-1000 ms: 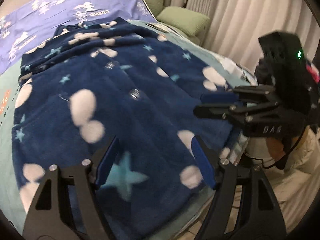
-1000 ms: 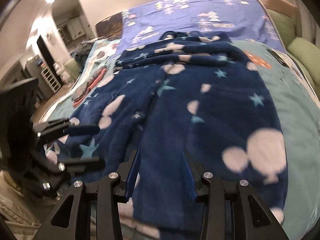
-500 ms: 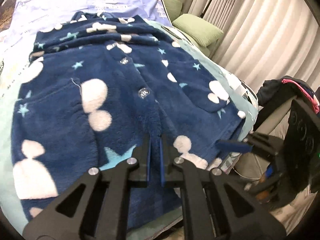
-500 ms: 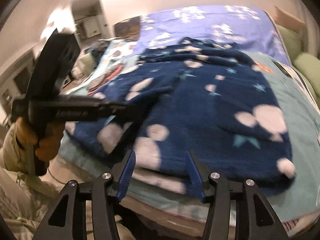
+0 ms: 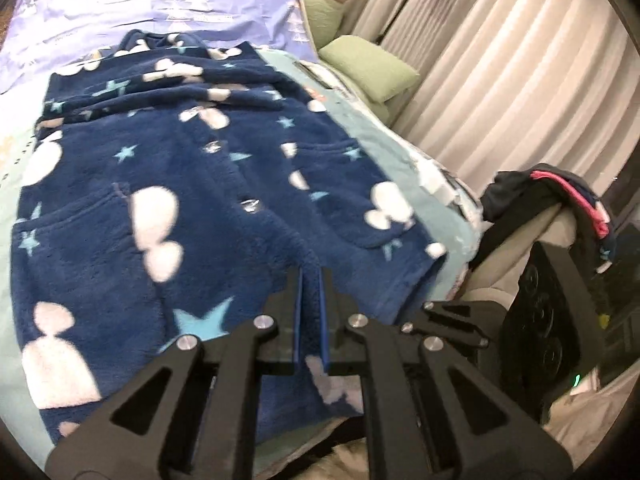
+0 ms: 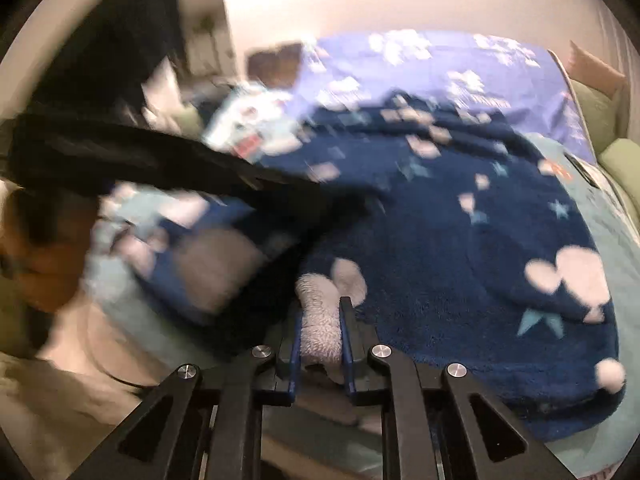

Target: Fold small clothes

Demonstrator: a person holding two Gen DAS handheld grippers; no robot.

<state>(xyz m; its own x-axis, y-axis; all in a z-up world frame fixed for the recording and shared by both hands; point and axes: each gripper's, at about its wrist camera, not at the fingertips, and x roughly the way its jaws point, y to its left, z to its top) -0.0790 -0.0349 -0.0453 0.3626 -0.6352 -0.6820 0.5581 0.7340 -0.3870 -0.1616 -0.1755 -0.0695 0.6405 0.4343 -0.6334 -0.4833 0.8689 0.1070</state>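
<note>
My left gripper (image 5: 310, 312), wide open a second ago, now pinches the near hem of the fleece jacket (image 5: 200, 200) spread on the bed (image 5: 432, 200). My right gripper (image 6: 322, 340) has just been closing and its jaws clamp a pale patch of the same hem. With both corners held, I judge the first fold can begin.

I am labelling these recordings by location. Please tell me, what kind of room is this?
Most likely a bedroom: a bed with a printed purple sheet, green pillows at its far end, and pleated curtains beside it.
</note>
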